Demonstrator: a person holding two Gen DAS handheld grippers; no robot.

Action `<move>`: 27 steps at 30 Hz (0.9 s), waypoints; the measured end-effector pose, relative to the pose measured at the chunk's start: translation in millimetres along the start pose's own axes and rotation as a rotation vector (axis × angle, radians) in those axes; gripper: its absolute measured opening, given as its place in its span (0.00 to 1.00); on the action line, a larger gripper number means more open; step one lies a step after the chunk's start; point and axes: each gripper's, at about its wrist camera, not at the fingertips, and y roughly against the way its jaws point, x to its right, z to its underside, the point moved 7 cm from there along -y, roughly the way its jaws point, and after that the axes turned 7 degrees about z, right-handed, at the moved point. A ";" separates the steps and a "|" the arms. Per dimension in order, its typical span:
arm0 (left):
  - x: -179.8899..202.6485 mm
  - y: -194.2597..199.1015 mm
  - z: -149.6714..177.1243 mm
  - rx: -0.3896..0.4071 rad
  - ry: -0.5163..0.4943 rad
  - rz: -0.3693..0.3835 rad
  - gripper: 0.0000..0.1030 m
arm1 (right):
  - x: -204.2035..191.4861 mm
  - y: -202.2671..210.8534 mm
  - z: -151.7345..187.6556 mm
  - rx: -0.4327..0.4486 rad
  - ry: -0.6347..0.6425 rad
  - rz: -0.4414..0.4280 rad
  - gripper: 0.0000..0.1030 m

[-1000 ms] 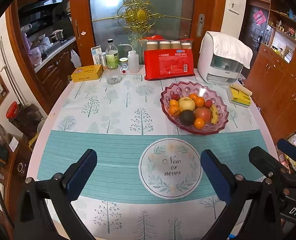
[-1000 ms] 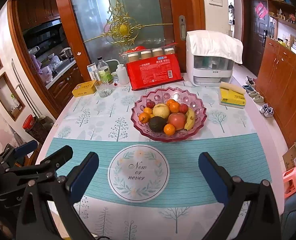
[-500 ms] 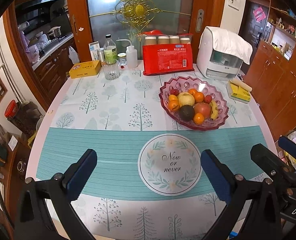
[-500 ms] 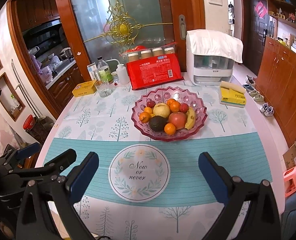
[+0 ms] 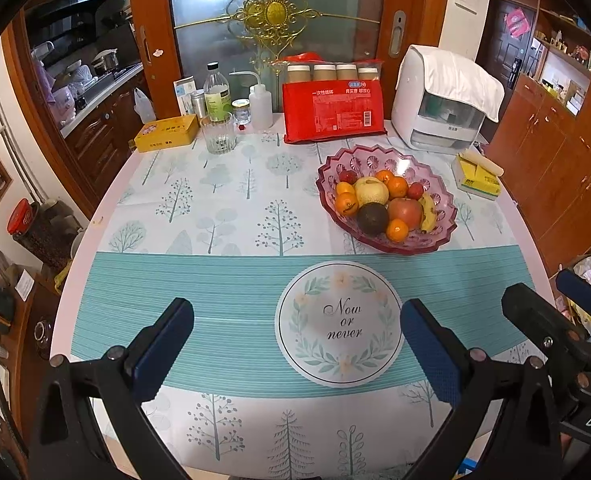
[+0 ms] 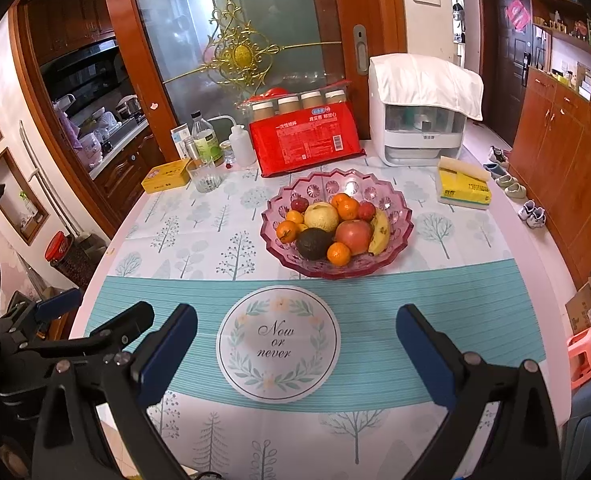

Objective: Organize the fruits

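A pink glass fruit bowl stands on the table beyond a round "Now or never" mat. It holds a red apple, a dark avocado, a yellow pear, a banana and several small oranges. My left gripper is open and empty over the near table edge. My right gripper is open and empty, beside the left one. Both are well short of the bowl.
At the table's back stand a red package, a white appliance, a glass, bottles and a yellow tin. A yellow tissue pack lies right of the bowl. Wooden cabinets line the right.
Both grippers have drifted slightly; the left view has tilted so the table sits a little lower and further in frame. Both stay open and empty.
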 end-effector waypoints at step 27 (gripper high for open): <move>-6.8 -4.1 6.2 -0.011 0.000 0.000 1.00 | -6.1 -4.1 2.2 -0.008 -0.006 -0.006 0.97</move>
